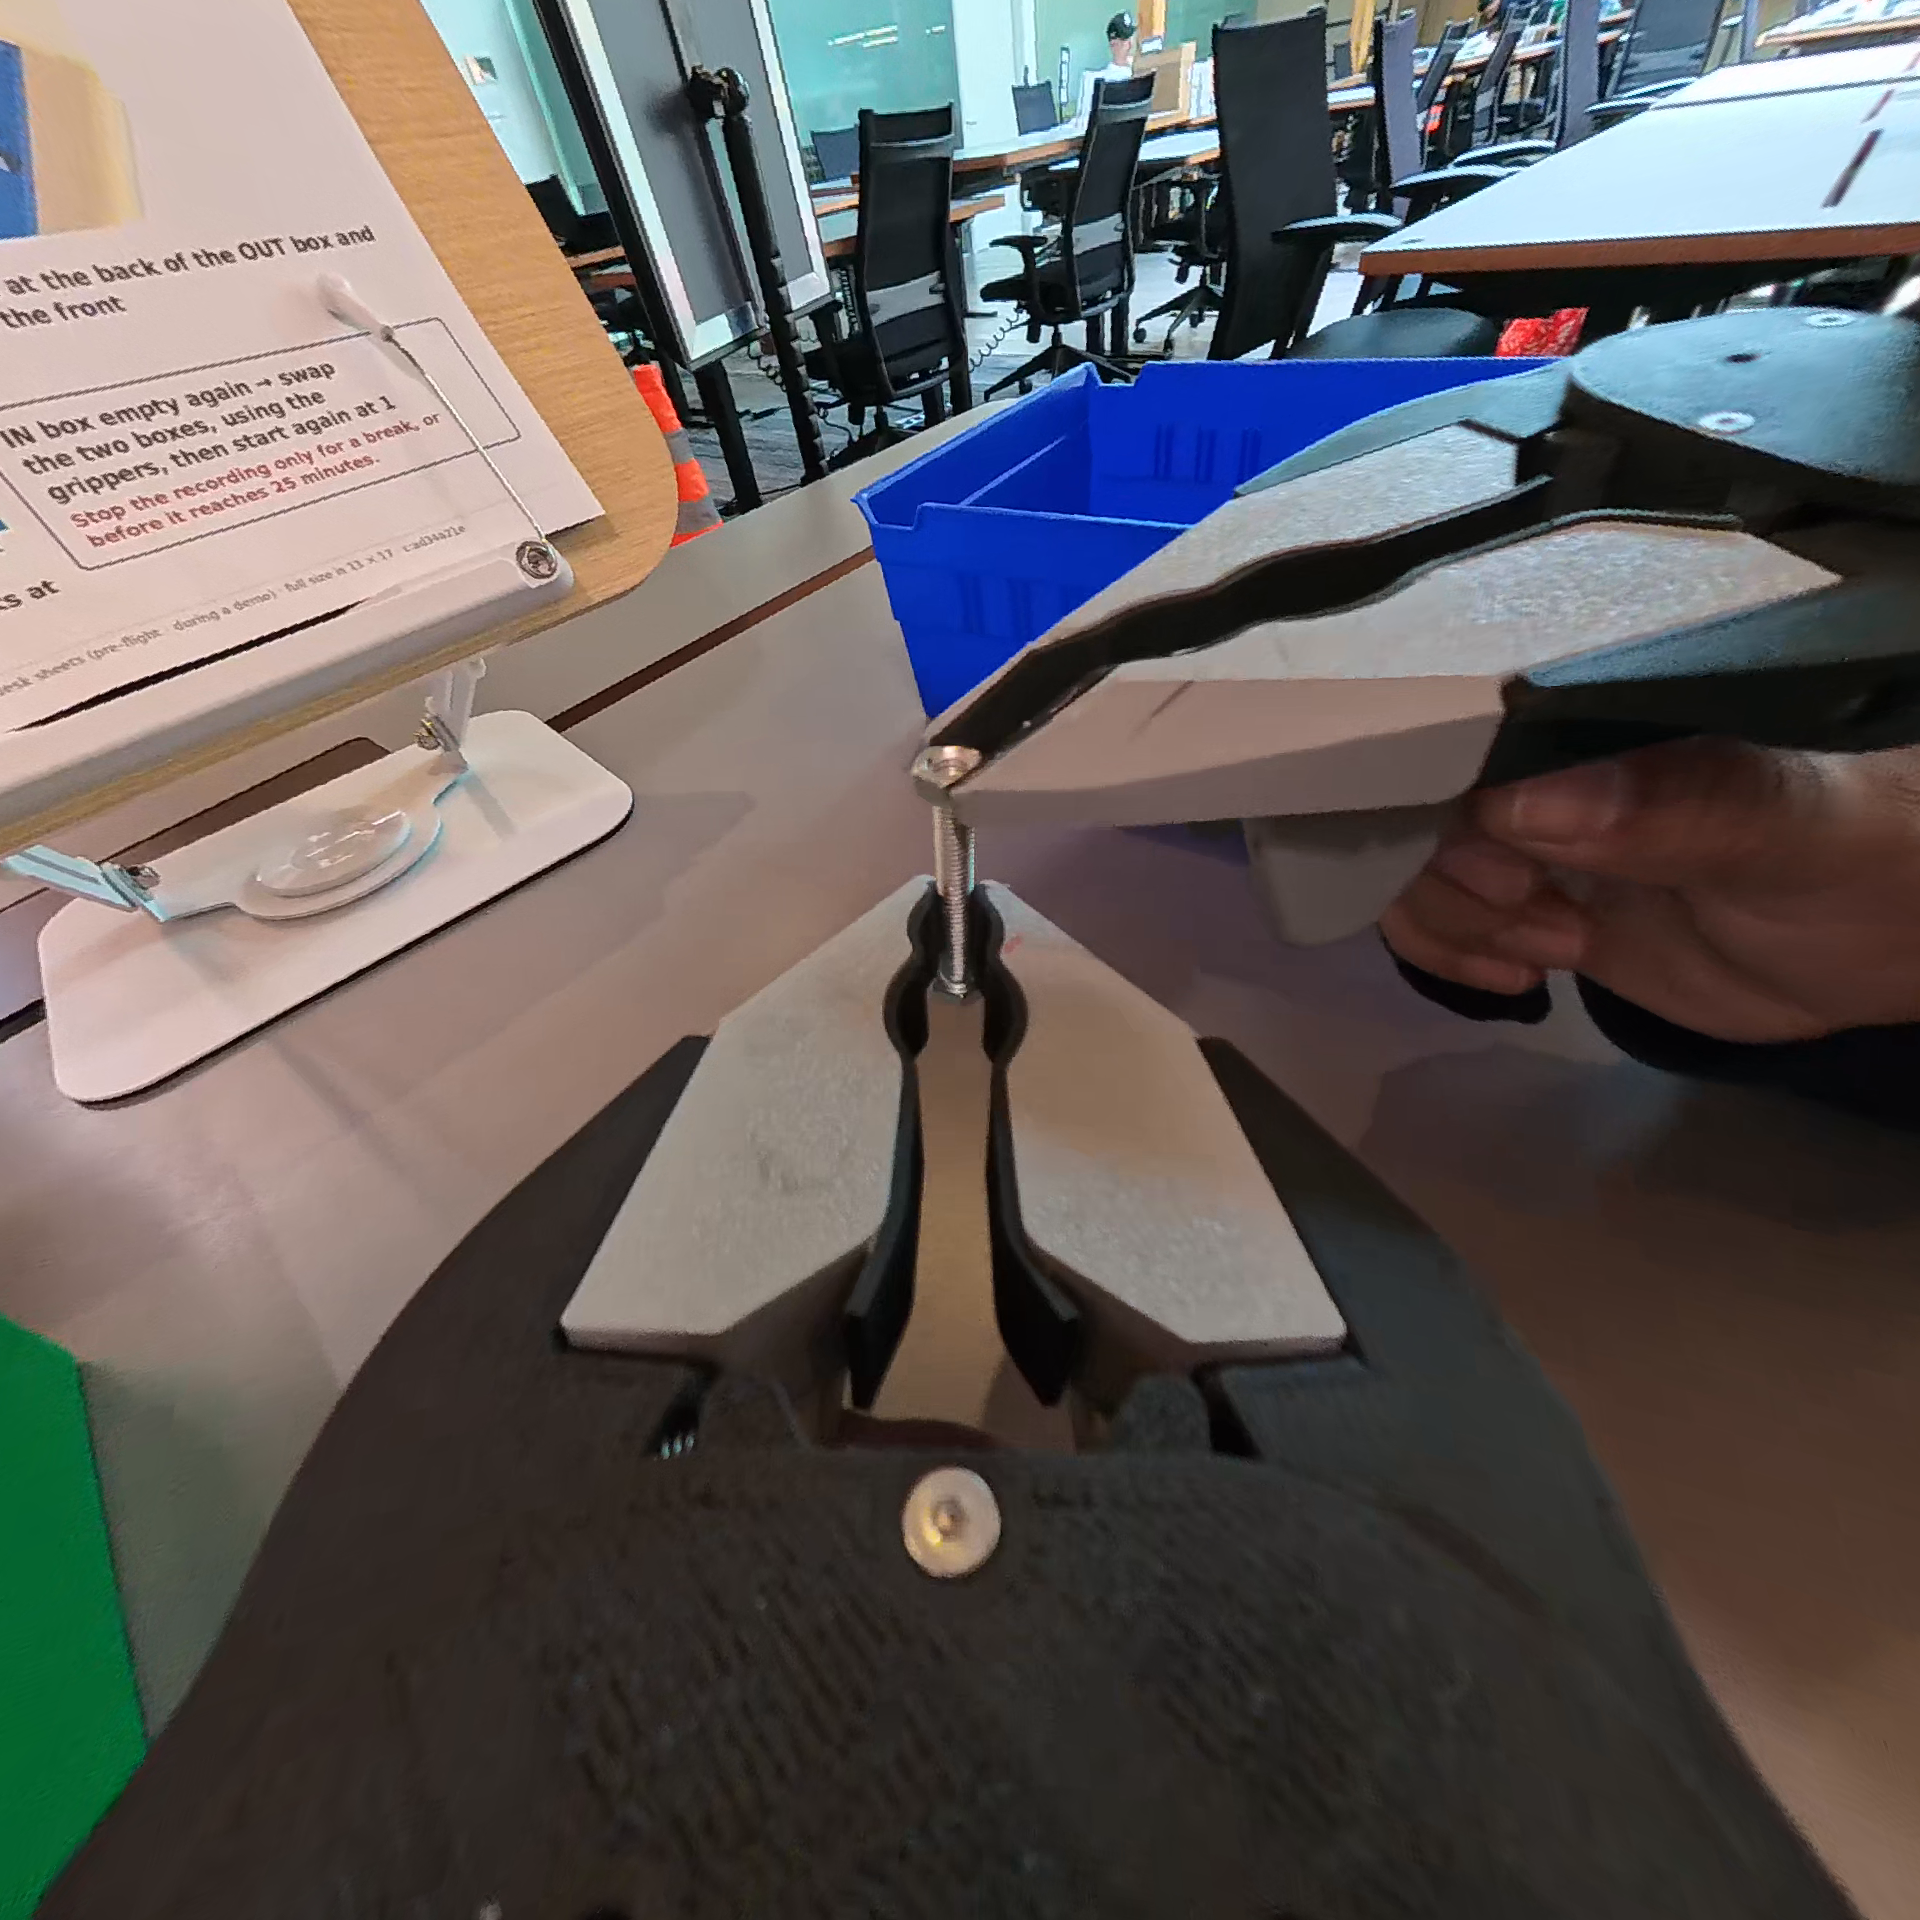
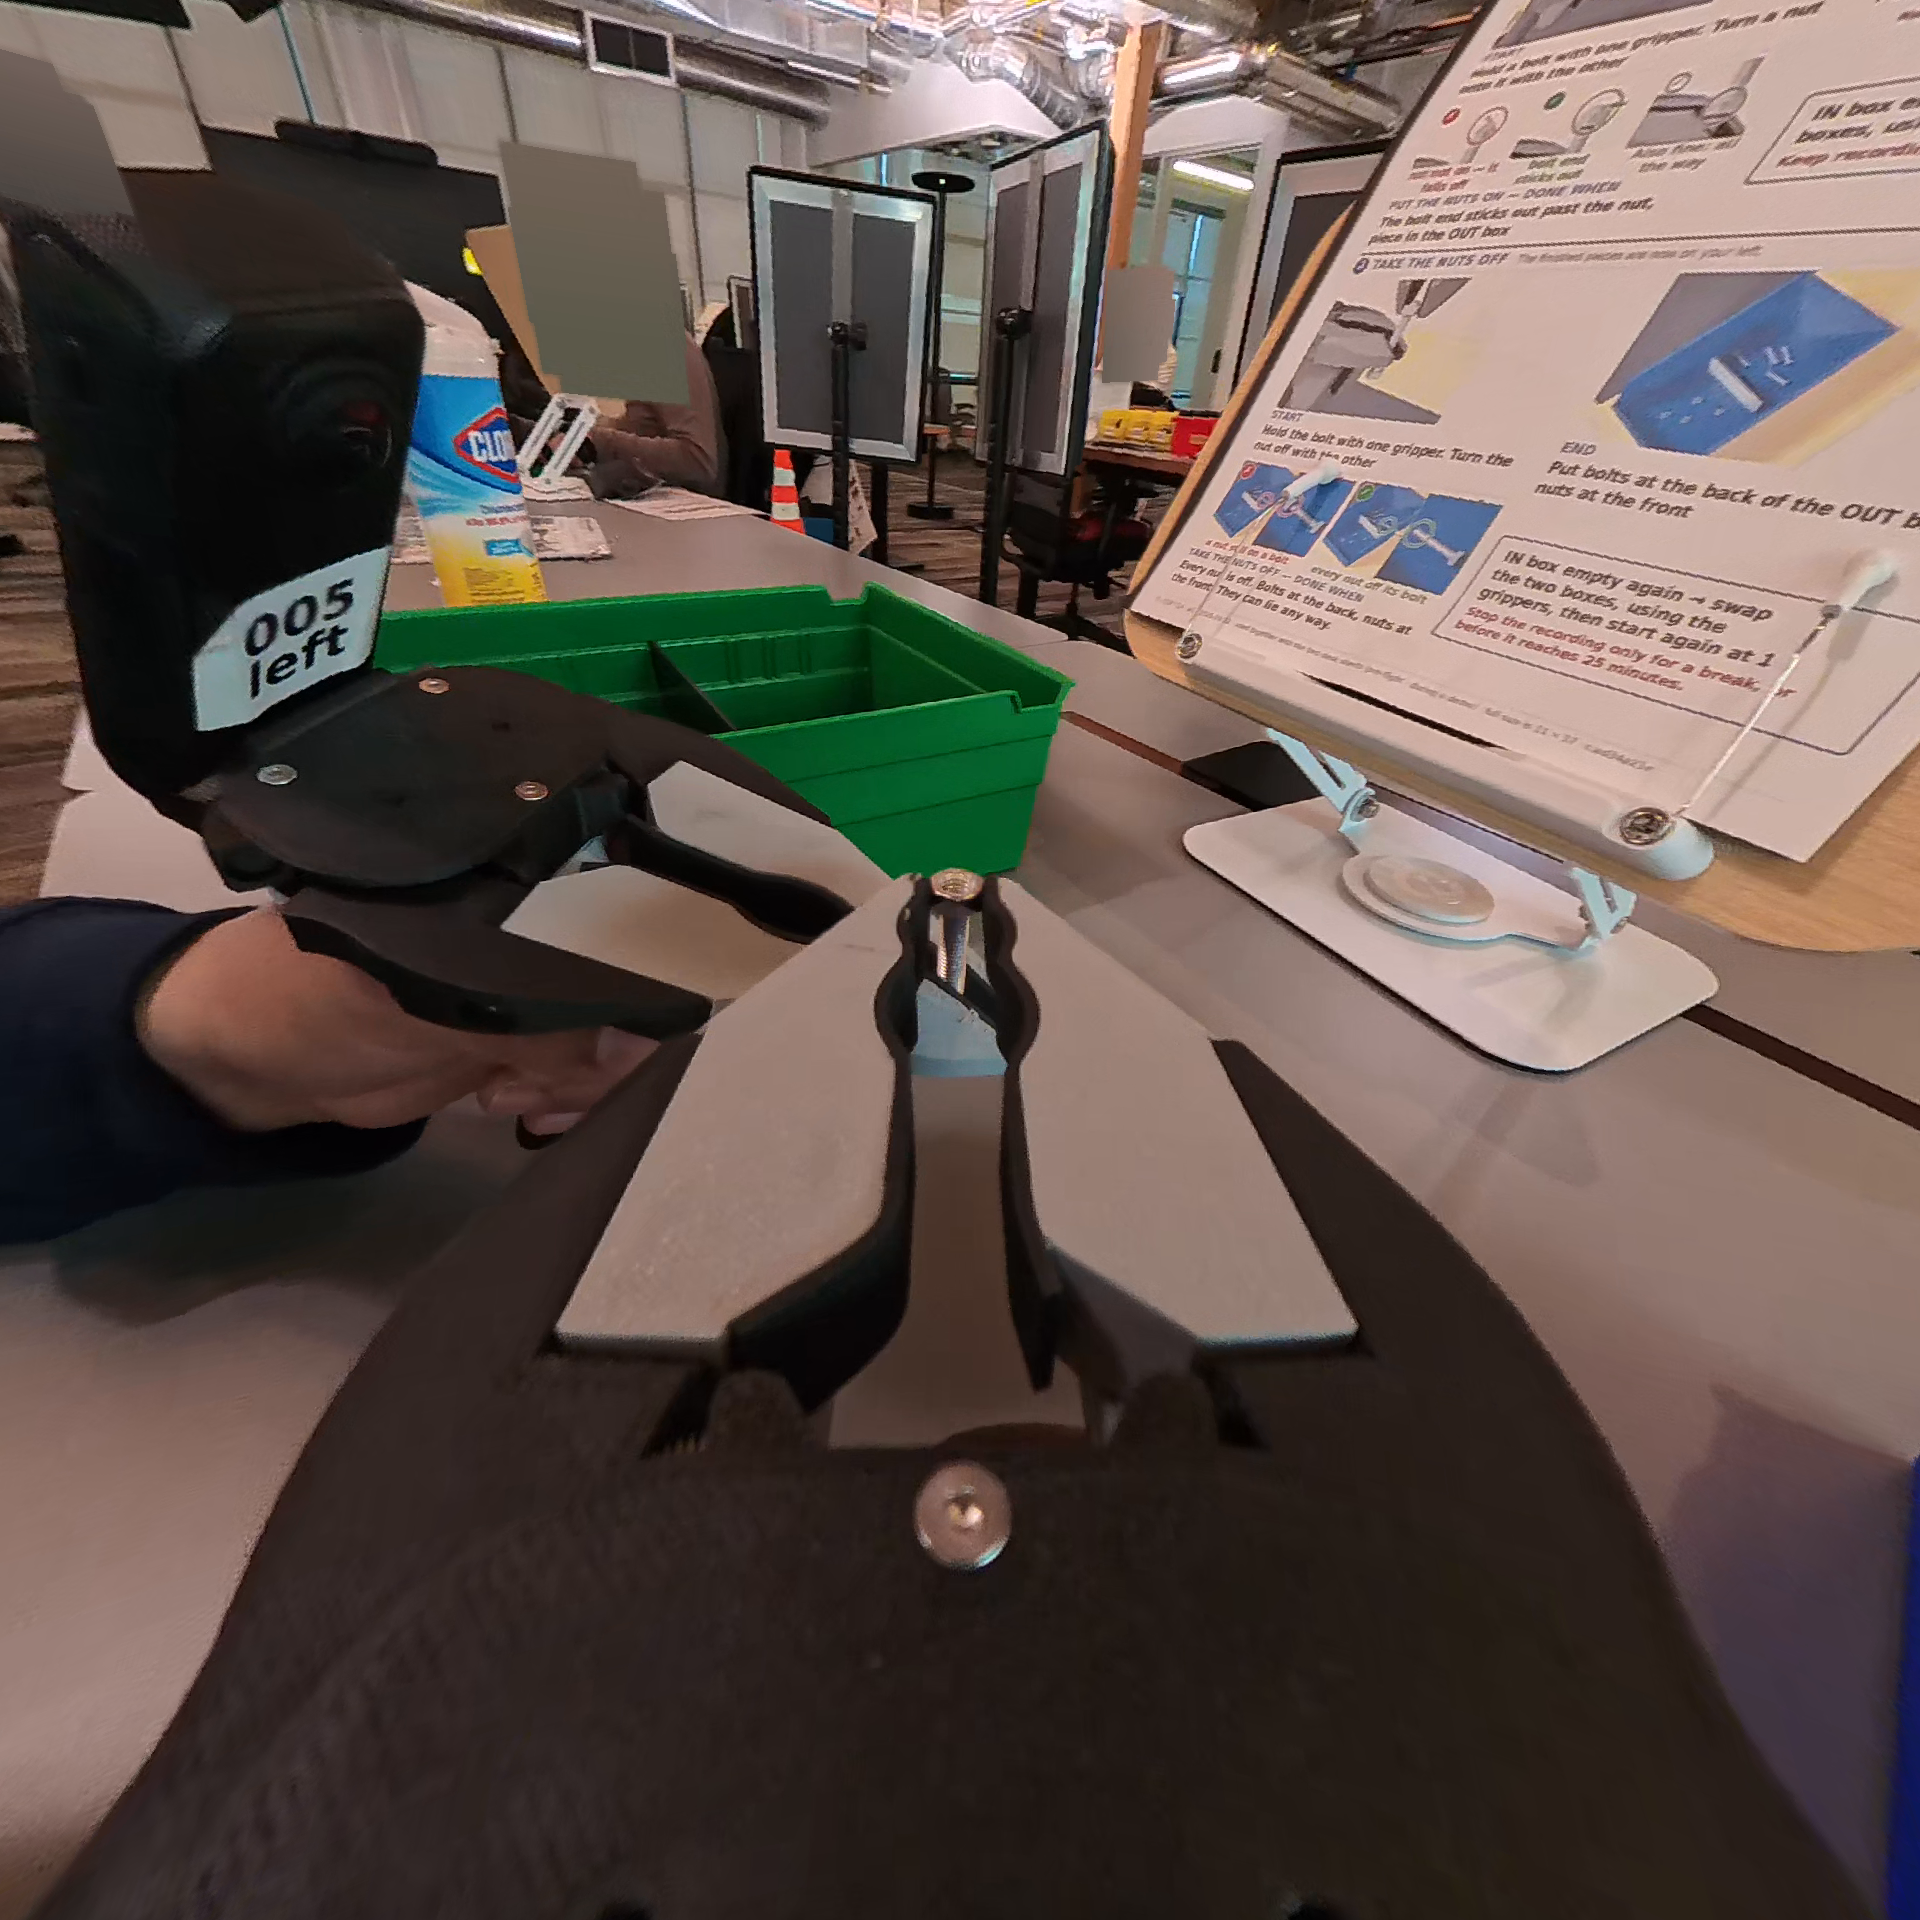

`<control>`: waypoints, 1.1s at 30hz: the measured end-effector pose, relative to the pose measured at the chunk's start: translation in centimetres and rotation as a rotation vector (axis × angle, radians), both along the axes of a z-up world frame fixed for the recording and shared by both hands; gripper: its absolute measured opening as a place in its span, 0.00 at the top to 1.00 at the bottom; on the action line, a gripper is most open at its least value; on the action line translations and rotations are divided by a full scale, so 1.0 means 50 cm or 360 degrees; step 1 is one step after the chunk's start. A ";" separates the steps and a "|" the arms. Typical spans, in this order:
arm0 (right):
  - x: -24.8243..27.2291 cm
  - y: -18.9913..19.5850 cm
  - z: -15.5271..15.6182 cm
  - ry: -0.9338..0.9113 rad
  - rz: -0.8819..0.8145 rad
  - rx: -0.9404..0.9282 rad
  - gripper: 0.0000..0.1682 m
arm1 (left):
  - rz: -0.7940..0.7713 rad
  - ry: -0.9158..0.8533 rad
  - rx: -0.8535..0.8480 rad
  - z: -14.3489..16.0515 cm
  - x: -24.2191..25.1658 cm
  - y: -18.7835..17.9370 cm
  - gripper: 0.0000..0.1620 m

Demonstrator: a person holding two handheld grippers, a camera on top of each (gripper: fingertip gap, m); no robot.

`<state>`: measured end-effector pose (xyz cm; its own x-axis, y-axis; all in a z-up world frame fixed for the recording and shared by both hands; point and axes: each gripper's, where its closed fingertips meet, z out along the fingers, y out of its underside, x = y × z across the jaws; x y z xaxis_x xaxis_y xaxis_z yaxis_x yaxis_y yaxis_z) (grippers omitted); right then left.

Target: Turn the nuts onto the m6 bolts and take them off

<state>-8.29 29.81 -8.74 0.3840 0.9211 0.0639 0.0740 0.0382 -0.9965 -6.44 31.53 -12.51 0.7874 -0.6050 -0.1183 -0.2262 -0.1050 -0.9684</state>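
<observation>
Between both closed fingers [image 1: 902, 966], one bolt [image 1: 954, 883]

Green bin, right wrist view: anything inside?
The green bin shows a divider and bare compartment walls. The near wall and the left gripper hide most of its floor.

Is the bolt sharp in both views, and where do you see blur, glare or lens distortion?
Left wrist view: the bolt is fairly sharp between the left claw tips; the paper stand at the edge is soft and bent by the wide lens. Right wrist view: the bolt is slightly soft; the table shows dull glare; the green bin is clear.
</observation>
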 end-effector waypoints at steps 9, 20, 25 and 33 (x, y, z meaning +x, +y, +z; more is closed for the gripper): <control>0.000 0.002 -0.001 0.0018 -0.0063 -0.0004 0.96 | 0.0035 0.0018 0.0007 -0.001 -0.002 0.002 0.99; 0.000 0.005 -0.006 0.0012 -0.0095 -0.0024 0.96 | 0.0036 0.0014 -0.0008 -0.003 -0.003 0.003 0.99; 0.006 0.007 0.006 0.0051 -0.0103 -0.0002 0.86 | 0.0019 -0.0023 -0.0050 -0.006 -0.005 0.004 0.99; 0.003 -0.007 0.009 0.0027 0.0010 0.0016 0.83 | -0.0007 -0.0063 -0.0061 0.004 -0.015 0.003 0.99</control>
